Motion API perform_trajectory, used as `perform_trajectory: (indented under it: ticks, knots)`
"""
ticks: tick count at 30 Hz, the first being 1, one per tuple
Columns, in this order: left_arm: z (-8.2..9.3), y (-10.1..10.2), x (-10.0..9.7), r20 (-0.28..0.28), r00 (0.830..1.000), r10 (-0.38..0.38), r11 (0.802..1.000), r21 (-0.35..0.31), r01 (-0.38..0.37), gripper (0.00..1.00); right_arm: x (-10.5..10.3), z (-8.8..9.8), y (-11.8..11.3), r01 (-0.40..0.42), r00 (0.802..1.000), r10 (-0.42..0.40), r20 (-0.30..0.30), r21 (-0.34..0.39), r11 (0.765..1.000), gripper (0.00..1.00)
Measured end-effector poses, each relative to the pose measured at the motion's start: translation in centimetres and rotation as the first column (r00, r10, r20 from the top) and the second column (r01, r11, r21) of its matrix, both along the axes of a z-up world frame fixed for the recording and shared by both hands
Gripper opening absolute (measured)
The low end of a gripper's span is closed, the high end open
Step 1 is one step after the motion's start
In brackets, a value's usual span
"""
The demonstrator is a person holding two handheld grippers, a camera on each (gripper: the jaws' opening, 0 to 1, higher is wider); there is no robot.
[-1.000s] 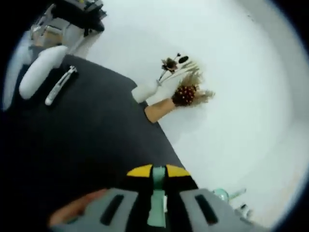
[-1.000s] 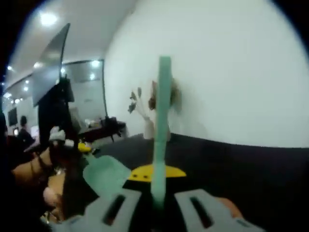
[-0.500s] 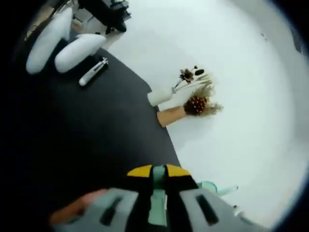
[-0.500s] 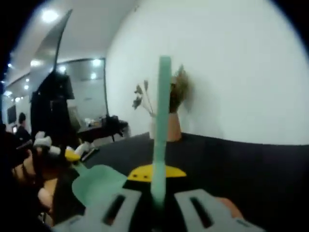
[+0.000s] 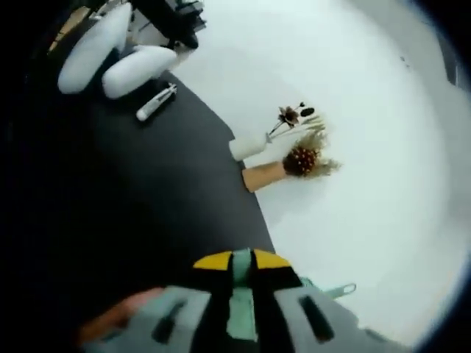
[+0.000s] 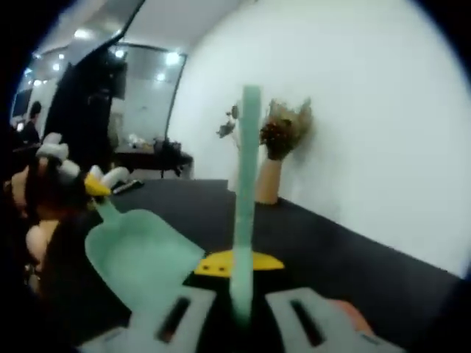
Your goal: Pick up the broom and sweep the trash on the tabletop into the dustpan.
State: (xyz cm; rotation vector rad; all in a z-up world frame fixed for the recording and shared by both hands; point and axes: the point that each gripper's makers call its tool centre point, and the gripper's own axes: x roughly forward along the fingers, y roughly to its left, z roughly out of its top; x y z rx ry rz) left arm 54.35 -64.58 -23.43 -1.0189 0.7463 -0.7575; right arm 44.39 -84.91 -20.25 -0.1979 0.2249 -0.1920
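My left gripper [image 5: 241,259] is shut on a mint-green strip, the dustpan's handle [image 5: 241,309], above the black tabletop [image 5: 147,198]. In the right gripper view the mint-green dustpan [image 6: 143,254] hangs at the lower left. The left gripper [image 6: 96,185] with its yellow tip holds the dustpan by the handle there, in a person's hand [image 6: 40,239]. My right gripper [image 6: 239,261] is shut on the broom's mint-green handle [image 6: 246,169], which rises straight up the view. The broom's bristles and the trash are hidden.
A white vase [image 5: 248,147] and a tan vase [image 5: 263,176] with dried flowers stand where the table meets the white wall [image 5: 353,110]. Two white rounded things [image 5: 136,68] and a white stick-shaped item [image 5: 156,103] lie at the table's far end. A small mint-green piece [image 5: 333,291] shows low right.
Both views have swung. In the right gripper view the dustpan now looks larger and closer to my jaws, and the vases sit further right. Both grippers have stayed shut.
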Motion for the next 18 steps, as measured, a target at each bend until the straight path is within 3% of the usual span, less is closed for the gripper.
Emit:
perform_trajectory:
  ticks: [3,6,8,10,13,15,16,18]
  knots:
    - [-0.1,0.0,0.1,-0.001,1.000,-0.003,1.000,-0.005,0.003,0.10,0.6,0.1,1.5,-0.058,0.998,0.058,0.007,0.065,0.996,0.02]
    - [-0.5,0.2,0.2,-0.011,1.000,-0.005,1.000,-0.013,0.004,0.10,0.8,1.0,3.0,-0.110,0.993,0.107,0.039,0.079,0.991,0.02]
    - [-0.7,0.2,0.2,-0.016,1.000,-0.004,1.000,-0.017,0.004,0.10,0.6,1.5,3.5,-0.112,0.992,0.107,0.060,0.078,0.991,0.02]
    - [-0.9,0.3,0.2,-0.023,1.000,-0.003,1.000,-0.021,0.003,0.10,0.4,2.0,2.8,-0.061,0.995,0.059,0.082,0.026,0.998,0.02]
    - [-0.8,0.3,0.2,-0.024,1.000,-0.006,1.000,-0.023,0.006,0.10,0.2,0.1,1.2,0.023,1.000,-0.025,-0.018,-0.119,0.993,0.02]
    - [-0.7,0.3,0.2,-0.022,1.000,-0.007,1.000,-0.023,0.007,0.10,1.2,-0.8,1.7,-0.010,0.998,0.005,-0.057,-0.090,0.996,0.02]
    - [-0.7,0.3,0.1,-0.018,1.000,-0.008,1.000,-0.021,0.007,0.10,1.6,-0.8,2.3,-0.033,0.999,0.031,-0.041,-0.063,0.997,0.02]
    - [-0.6,0.3,0.1,-0.017,1.000,-0.009,1.000,-0.023,0.009,0.10,1.5,-0.6,3.4,-0.063,0.997,0.060,-0.042,-0.080,0.995,0.02]
